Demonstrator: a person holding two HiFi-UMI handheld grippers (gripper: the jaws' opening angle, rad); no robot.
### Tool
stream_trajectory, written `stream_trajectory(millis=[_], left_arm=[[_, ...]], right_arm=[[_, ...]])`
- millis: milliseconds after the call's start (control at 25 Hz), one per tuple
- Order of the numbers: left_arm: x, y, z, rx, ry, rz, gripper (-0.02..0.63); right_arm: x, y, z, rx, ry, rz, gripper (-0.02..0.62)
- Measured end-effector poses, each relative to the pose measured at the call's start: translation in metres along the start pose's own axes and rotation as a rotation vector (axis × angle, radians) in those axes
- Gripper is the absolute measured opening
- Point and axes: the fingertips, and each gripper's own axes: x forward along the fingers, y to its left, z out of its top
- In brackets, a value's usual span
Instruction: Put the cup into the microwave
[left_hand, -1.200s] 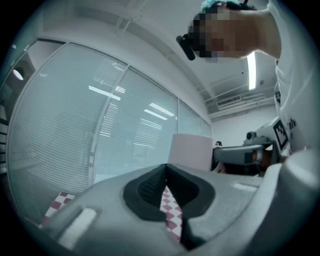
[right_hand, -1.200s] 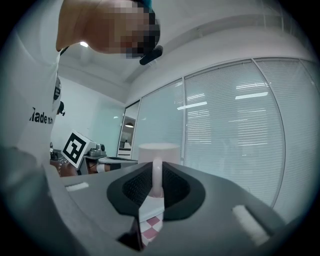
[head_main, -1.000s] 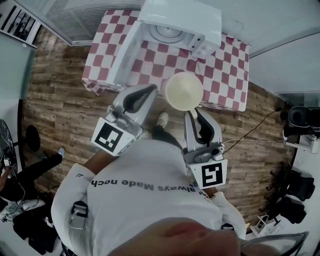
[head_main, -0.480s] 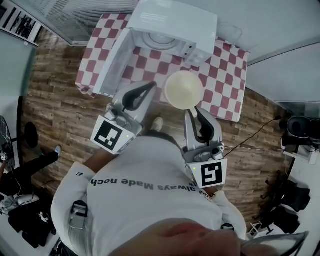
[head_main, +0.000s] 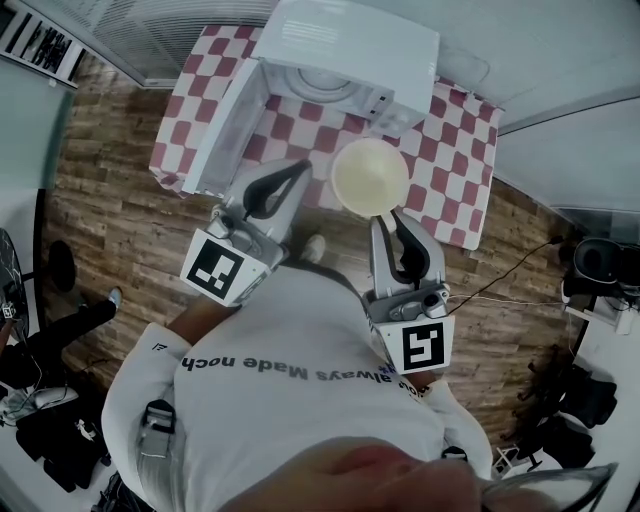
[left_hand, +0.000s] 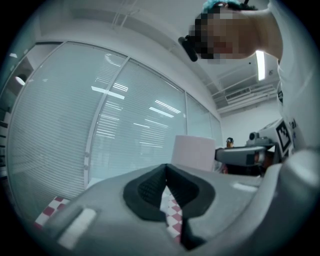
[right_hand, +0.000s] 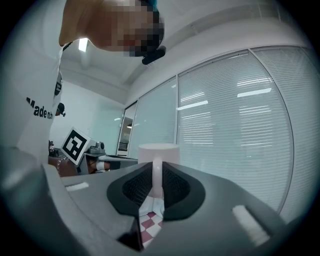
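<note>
A pale round cup (head_main: 370, 178) hangs in the air above the front part of the red-and-white checked table (head_main: 445, 150). My right gripper (head_main: 389, 214) is shut on its handle; in the right gripper view the handle (right_hand: 157, 181) stands upright between the black pads, with the cup (right_hand: 159, 152) beyond them. The white microwave (head_main: 345, 45) stands at the back of the table, its door (head_main: 225, 120) swung open to the left. My left gripper (head_main: 301, 168) is shut with nothing in it, just left of the cup and near the door. The left gripper view shows the cup (left_hand: 194, 152) beyond its closed jaws.
Window blinds run behind the table. The floor around is wood planks. A cable (head_main: 510, 262) trails across the floor at the right toward dark equipment (head_main: 600, 262). Someone's legs and bags (head_main: 50, 350) are at the far left.
The cup and both grippers have come slightly further over the table toward the microwave. The grip on the handle is the same.
</note>
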Motion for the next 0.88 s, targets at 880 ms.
stream_trajectory(millis=[880], left_arm=[[0.006,0.088,-0.005,-0.024,0.030,-0.053,0.003]], right_arm=[[0.083,0.015,-0.010,-0.015,0.025,-0.049,0.041]])
